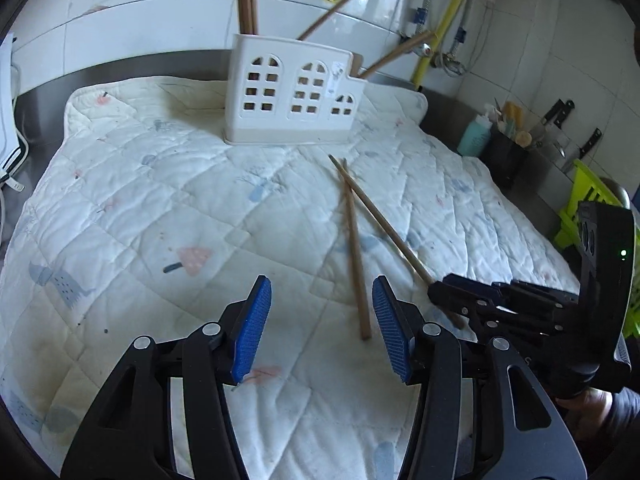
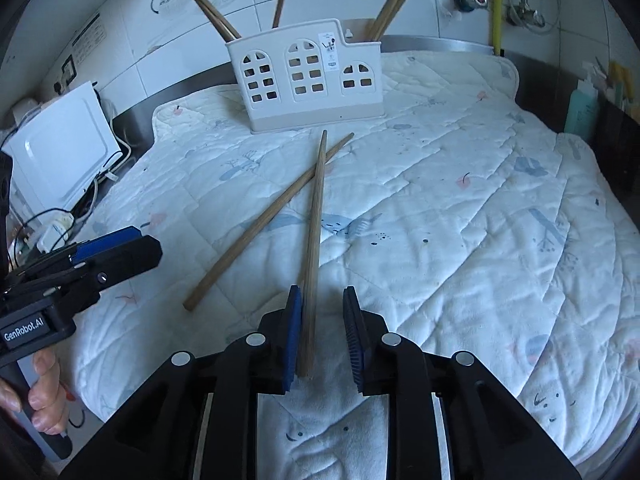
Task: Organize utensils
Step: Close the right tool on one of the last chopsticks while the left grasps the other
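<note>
Two wooden chopsticks lie crossed on the quilted cloth (image 2: 460, 208). One chopstick (image 2: 314, 232) runs straight back between my right gripper's jaws; my right gripper (image 2: 322, 304) is open around its near end, the left pad against it. The other chopstick (image 2: 256, 228) lies diagonally to the left. In the left wrist view my left gripper (image 1: 322, 300) is open, with the near end of one chopstick (image 1: 354, 256) just inside its right pad. The right gripper (image 1: 440, 292) straddles the second chopstick (image 1: 380, 220). The white house-shaped utensil holder (image 2: 308, 76) (image 1: 294, 90) stands upright behind, holding several chopsticks.
A white appliance (image 2: 60, 148) with cables sits at the left. A teal bottle (image 1: 474, 134), a dark holder with tools (image 1: 508, 152), knives (image 1: 556, 120) and a green rack (image 1: 588, 200) line the right wall. A yellow pipe (image 1: 448, 20) runs up the tiled wall.
</note>
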Available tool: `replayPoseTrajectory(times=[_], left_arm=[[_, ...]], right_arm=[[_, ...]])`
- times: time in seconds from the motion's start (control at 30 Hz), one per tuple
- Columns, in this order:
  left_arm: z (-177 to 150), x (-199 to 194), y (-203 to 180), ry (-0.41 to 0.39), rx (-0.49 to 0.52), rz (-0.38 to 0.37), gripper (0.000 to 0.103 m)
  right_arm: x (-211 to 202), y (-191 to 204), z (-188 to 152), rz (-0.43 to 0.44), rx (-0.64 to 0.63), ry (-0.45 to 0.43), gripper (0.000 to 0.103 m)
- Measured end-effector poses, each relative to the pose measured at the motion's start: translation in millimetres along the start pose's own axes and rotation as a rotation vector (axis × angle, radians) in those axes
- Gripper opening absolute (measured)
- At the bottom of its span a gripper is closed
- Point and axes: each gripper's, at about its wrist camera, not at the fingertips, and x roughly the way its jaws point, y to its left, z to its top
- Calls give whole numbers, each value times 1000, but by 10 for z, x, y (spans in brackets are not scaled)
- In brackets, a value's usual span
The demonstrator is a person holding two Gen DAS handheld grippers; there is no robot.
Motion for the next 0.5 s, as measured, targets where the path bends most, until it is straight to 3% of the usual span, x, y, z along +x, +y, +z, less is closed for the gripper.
replayPoseTrajectory(times=[0.2,0.5], left_arm=[[-57,106,-118,23,15,-29,42],[-41,319,-271,60,52,-47,25]], right_arm=[[-18,97,-66,-66,-91,-38,7],[-175,-7,-84,-48,-77,-74,6]])
